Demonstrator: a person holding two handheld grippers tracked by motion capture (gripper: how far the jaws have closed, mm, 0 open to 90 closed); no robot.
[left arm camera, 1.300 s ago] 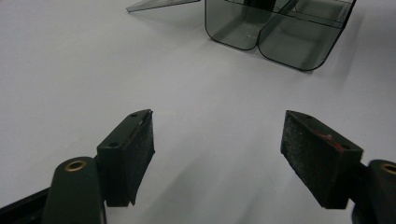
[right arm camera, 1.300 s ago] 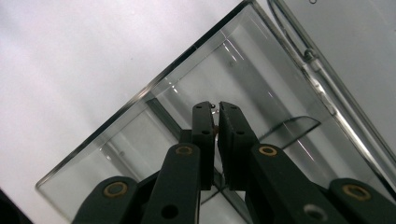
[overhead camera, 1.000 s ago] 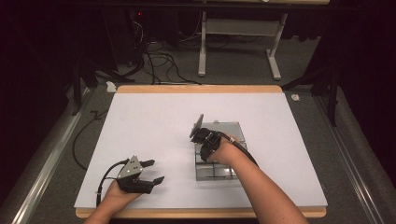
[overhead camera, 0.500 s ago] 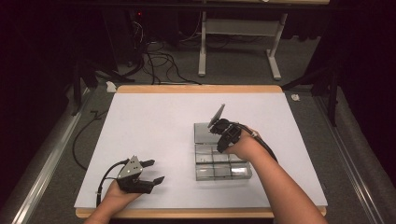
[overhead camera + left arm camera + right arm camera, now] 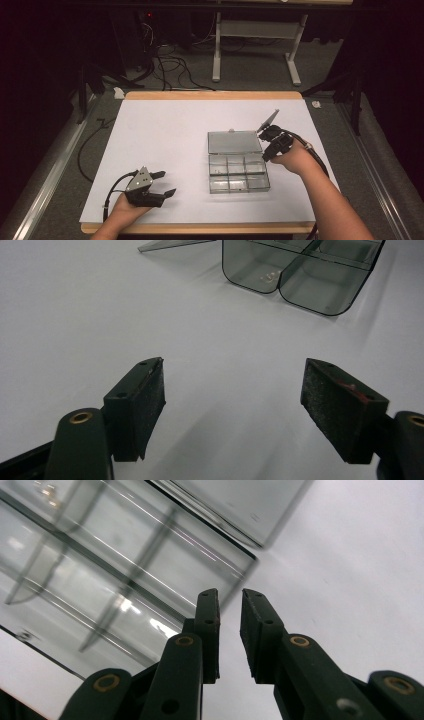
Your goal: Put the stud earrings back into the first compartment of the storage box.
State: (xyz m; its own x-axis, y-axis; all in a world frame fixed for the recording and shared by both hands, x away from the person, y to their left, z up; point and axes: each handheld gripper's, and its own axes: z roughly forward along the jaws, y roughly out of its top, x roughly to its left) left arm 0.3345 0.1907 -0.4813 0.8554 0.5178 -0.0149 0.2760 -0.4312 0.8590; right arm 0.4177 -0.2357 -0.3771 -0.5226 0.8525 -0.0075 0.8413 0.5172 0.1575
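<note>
- In the high view we see the white surface (image 5: 165, 145) lit evenly from above, while the floor and the upper corners of the frame sink into near black.
- We find the high view soft and a little grainy; shadows under the hands are faint.
- In the left gripper view we see the left claw (image 5: 232, 405) sharp, its pads casting pale, diffuse shadows at the lower middle.
- The clear box (image 5: 300, 275) at the upper right there stays crisp, with small glints.
- In the right gripper view the same box (image 5: 115, 570) is smeared by motion blur, bright glare streaks at upper left, while the right claw (image 5: 230, 630) stays sharp.
</note>
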